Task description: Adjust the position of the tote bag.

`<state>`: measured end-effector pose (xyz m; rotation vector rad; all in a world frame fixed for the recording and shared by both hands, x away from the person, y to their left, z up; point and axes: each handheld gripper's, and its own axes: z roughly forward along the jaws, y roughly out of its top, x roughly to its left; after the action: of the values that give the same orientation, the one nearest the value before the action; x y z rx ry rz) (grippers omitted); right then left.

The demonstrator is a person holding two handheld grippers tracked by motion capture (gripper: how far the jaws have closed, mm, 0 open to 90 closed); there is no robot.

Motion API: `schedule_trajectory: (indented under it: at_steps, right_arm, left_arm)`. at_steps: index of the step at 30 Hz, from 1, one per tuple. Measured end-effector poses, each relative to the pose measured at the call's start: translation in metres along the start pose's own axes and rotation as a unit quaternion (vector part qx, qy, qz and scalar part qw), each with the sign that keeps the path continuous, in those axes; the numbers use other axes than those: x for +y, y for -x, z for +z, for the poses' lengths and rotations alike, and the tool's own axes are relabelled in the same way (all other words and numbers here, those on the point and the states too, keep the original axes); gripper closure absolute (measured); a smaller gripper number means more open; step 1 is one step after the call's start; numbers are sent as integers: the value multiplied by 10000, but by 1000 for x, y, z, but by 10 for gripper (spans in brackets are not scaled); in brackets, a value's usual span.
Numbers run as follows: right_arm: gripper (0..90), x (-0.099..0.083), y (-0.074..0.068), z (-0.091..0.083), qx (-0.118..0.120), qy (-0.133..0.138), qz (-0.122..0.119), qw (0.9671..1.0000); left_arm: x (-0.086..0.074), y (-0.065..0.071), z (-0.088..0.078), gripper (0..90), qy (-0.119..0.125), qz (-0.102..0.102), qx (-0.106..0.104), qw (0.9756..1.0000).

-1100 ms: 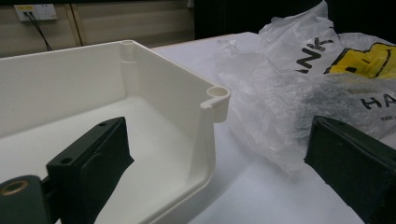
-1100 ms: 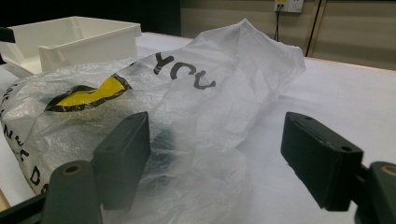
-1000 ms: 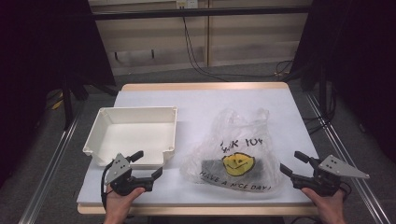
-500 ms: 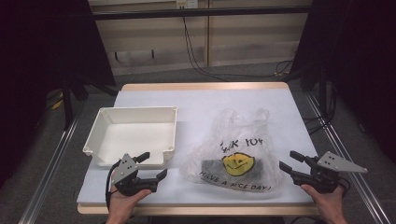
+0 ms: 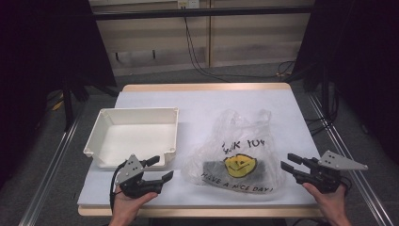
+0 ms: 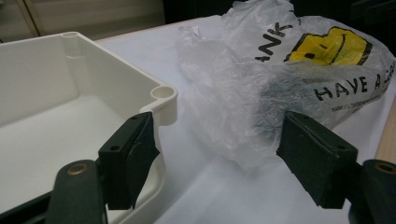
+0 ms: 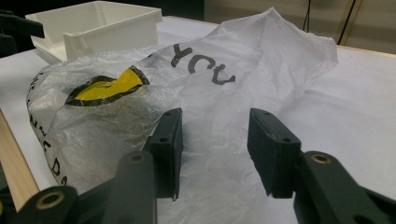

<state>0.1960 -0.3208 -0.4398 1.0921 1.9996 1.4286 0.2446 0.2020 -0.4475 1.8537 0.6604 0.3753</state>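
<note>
While both tools flank the bag (image 5: 237, 153), we hold them low near the surface (image 5: 202, 101) edge, likely to take it from both sides. Left tool (image 5: 157, 169), at 7 o'clock of the bag, and right tool (image 5: 288, 161), at 4 o'clock, have both just been closing, yet remain open, nothing gripped. Tray (image 5: 134, 136) stands at 9 o'clock.

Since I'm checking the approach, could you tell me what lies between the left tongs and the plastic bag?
In the high view, only bare white table cover separates the left tongs from the plastic bag; the white tray sits beside that stretch.
</note>
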Motion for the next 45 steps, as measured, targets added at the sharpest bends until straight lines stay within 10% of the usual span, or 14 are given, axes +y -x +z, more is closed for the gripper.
schedule_trajectory:
  at_steps: [22,45]
  right_arm:
    - [543,29,17,17,130,-60,-218,9997]
    - [551,70,56,50,26,-416,-280,9987]
  left_arm:
    - [61,-2,61,370,-330,87,-522,9981]
    - [116,-21,145,418,-1447,340,-755,9860]
